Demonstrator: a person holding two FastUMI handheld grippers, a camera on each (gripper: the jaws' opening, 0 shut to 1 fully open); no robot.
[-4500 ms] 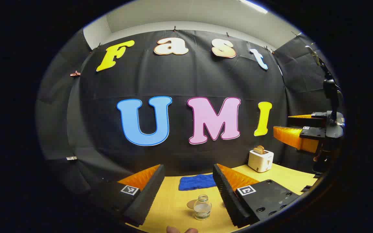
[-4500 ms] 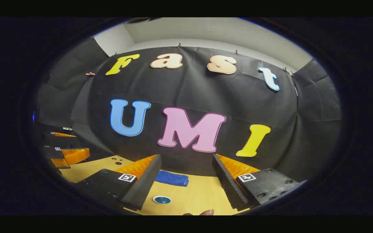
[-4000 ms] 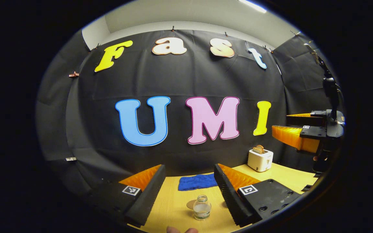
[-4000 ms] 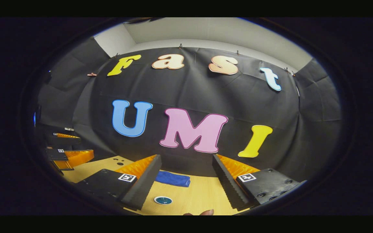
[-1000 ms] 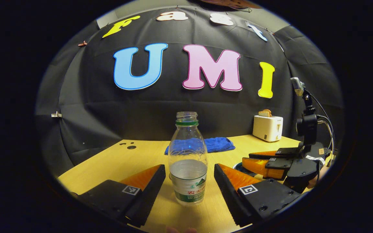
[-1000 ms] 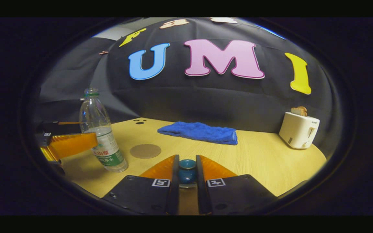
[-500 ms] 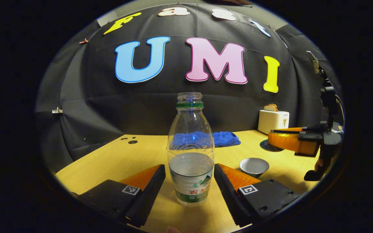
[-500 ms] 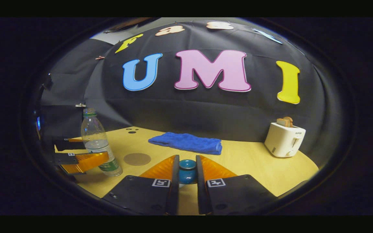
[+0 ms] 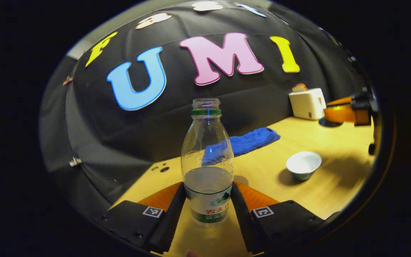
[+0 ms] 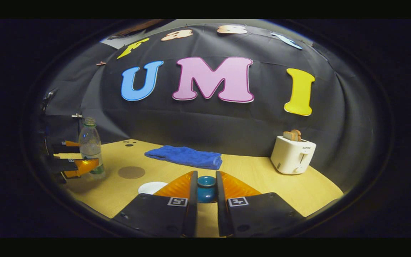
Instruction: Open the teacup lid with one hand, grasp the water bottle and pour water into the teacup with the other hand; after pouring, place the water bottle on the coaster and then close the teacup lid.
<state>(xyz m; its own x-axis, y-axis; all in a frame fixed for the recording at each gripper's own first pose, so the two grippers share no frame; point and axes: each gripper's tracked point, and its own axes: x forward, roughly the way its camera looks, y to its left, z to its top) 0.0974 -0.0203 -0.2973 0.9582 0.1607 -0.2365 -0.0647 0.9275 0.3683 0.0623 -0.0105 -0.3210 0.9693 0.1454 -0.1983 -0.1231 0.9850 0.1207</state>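
Step in hand: the lid is off the cup and the bottle is gripped; by my judgement the task sits between grasp and pour.
Left gripper (image 9: 208, 200): its 2 fingers press on the lower body of the water bottle (image 9: 207, 164), 1 on each side at label height. The bottle is upright in this view, uncapped, roughly a third full.
Right gripper (image 10: 206, 194): its 2 fingers pinch the blue knob of the teacup lid (image 10: 206, 189), held up off the table (image 10: 262, 178).
Teacup (image 9: 303, 165): white, open, to the right of the bottle and well apart from it in the left gripper view; in the right gripper view its rim peeks out near the left finger.
Coaster (image 10: 131, 172): round, brown, bare, on the table just right of the bottle in the right gripper view.
Other things: blue cloth (image 10: 184, 157) at the far edge; toaster (image 10: 292, 154) at far right.
Next move, as a judgement: carry the bottle right until its mouth is above the cup, then tip slowly; the cup is small and shallow, so a quick tilt could spill. The lid should stay clear of the cup meanwhile.
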